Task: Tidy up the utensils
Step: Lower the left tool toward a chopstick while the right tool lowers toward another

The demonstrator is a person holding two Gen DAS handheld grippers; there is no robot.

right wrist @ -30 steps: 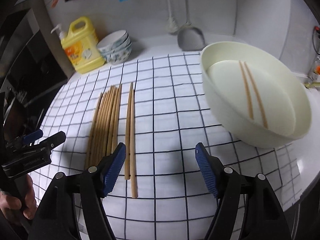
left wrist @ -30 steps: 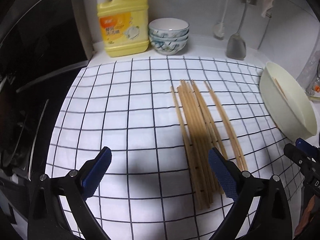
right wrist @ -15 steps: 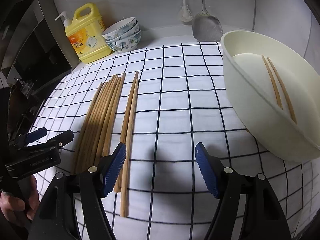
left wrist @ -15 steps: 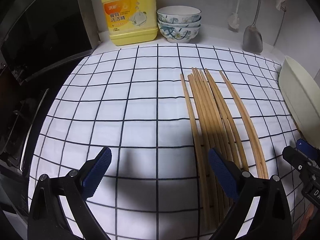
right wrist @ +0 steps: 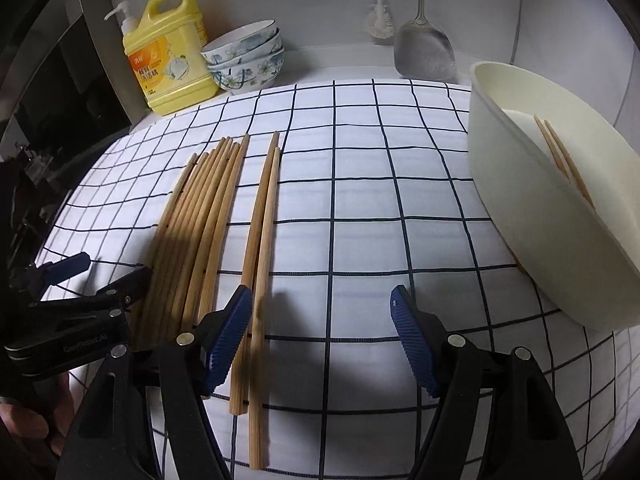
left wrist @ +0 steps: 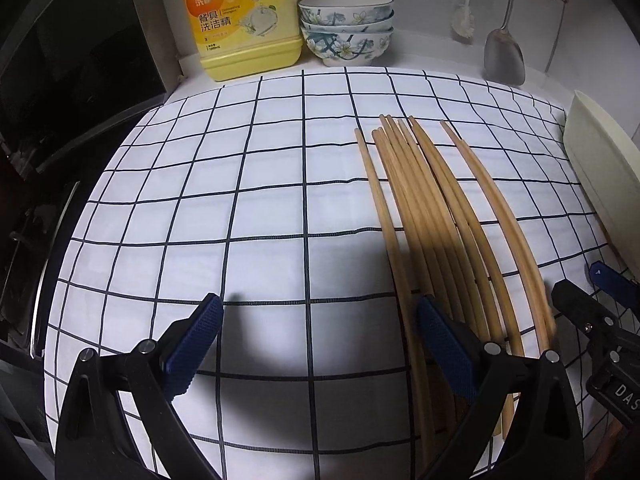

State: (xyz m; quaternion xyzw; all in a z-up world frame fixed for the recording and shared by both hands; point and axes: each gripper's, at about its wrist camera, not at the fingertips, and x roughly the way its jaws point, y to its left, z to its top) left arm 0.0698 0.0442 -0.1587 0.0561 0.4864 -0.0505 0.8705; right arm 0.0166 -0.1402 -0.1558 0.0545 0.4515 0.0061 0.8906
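Our left gripper (left wrist: pixel 316 344) hangs spread wide and empty over bare checked cloth (left wrist: pixel 240 208), its right finger over the chopstick bundle (left wrist: pixel 424 216). Our right gripper (right wrist: pixel 320 338) (equally wide, holding nothing) has open cloth between its fingers, the separate chopstick pair (right wrist: pixel 260 240) beside its left finger. The cream basin (right wrist: pixel 532 208) with two chopsticks sits right, overhanging the cloth's edge.

From the left wrist, the near ends of the chopstick bundle (left wrist: pixel 432 240) vanish behind the left gripper's right finger (left wrist: pixel 448 344). The cream basin (left wrist: pixel 600 168) is cut by the frame's right edge. From the right wrist, its wall (right wrist: pixel 532 216) hides most of the two chopsticks inside (right wrist: pixel 560 156). The detergent label (left wrist: pixel 224 20) is too small to read.
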